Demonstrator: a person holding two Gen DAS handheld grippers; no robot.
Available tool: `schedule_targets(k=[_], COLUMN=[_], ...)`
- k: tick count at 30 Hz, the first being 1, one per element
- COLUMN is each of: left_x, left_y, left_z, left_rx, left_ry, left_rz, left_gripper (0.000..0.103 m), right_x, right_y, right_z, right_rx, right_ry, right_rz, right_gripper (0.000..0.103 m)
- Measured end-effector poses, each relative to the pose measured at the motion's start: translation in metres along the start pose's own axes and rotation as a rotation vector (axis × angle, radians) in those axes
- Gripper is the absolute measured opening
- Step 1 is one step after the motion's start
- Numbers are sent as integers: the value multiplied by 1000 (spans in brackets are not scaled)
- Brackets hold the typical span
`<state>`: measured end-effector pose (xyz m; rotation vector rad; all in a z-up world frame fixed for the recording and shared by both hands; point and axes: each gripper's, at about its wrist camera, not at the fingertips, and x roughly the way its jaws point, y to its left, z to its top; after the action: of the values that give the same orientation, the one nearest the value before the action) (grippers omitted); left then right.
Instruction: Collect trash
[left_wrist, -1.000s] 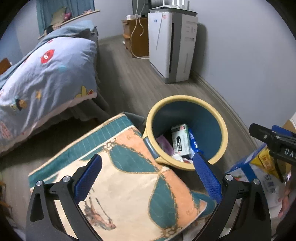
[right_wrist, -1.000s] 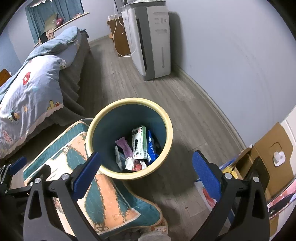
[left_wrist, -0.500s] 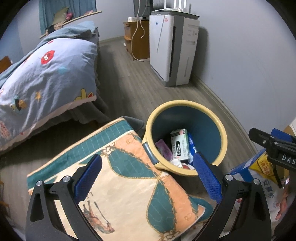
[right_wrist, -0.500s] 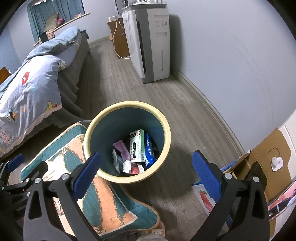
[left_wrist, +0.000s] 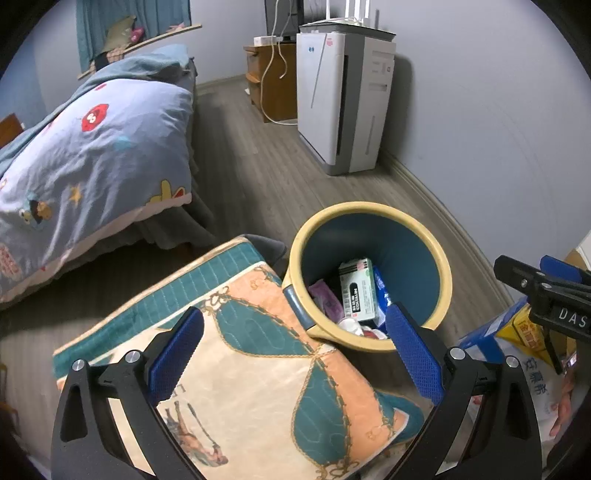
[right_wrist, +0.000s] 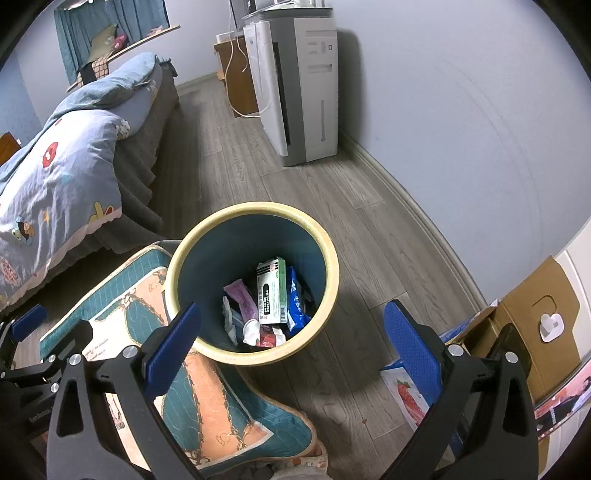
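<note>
Hovering over a part-filled bin

Spreading wide and empty, the left gripper (left_wrist: 293, 332) hangs above a patterned cushion (left_wrist: 255, 350) that presses against the near rim of the yellow-rimmed wastebasket (right_wrist: 332, 266). The right gripper (right_wrist: 290, 325), its jaws likewise wide apart and holding nothing, looks straight down into the basket. Inside lie a green-and-white carton (right_wrist: 272, 291), a blue wrapper (right_wrist: 297, 301), a purple packet (right_wrist: 243, 299) and crumpled white paper (right_wrist: 253, 328). To the right, a cardboard box (right_wrist: 532, 325) and printed packaging (right_wrist: 406, 395) sit on the wooden floor. A bed (left_wrist: 92, 147) stands left, an air purifier (left_wrist: 343, 96) against the far wall
</note>
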<state>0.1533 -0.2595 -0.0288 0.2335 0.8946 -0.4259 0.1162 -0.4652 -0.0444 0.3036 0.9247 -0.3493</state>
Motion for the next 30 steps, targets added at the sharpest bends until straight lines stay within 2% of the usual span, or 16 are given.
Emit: schedule_targets(k=[30], left_x=[-3], left_y=[-4], left_z=[4], left_rx=[11], left_ry=[-9], left_rz=[1], left_gripper=[98], right_x=[0], right_y=[-1], right_z=[2], right_rx=[-10], right_ry=[-7], right_rz=[-12], right_gripper=[97])
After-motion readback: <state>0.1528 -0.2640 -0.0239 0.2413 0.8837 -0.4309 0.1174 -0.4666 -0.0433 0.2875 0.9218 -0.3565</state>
